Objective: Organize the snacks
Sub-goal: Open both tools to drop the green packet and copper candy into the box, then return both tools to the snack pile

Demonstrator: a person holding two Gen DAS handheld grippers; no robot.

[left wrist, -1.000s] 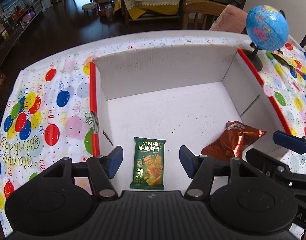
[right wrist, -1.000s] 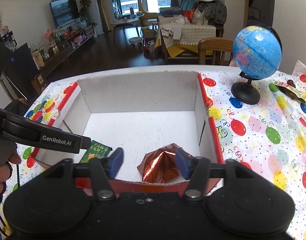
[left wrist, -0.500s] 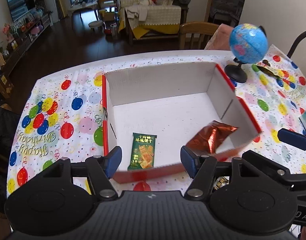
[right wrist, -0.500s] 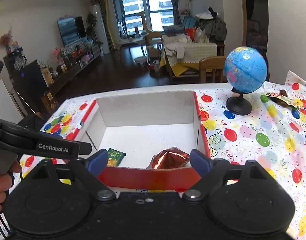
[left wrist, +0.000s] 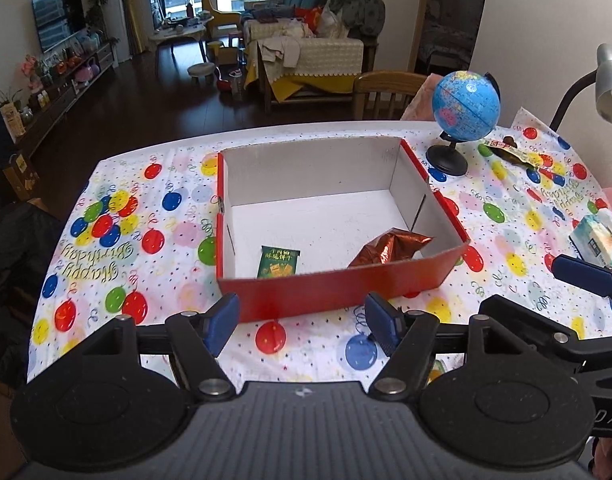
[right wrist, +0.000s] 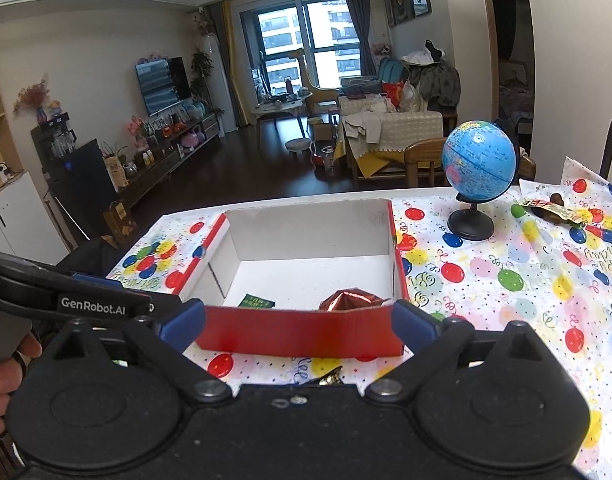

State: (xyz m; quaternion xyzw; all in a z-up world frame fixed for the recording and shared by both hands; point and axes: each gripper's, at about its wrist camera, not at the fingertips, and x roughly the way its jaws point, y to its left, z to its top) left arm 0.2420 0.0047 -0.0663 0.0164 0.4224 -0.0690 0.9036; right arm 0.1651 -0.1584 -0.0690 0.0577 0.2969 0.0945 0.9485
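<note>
Snack wrapper point(right wrist: 548, 209) — lying far right on the desk point(right wrist: 486, 280), long axis crosswise, nearer the right tongs point(right wrist: 299, 322) — both tongs spread, nothing held.

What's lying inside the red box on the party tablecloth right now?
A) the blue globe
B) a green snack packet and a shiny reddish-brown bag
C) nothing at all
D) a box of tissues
B: inside the red box lie a green snack packet and a shiny reddish-brown bag; the globe stands outside on the tablecloth.
</note>
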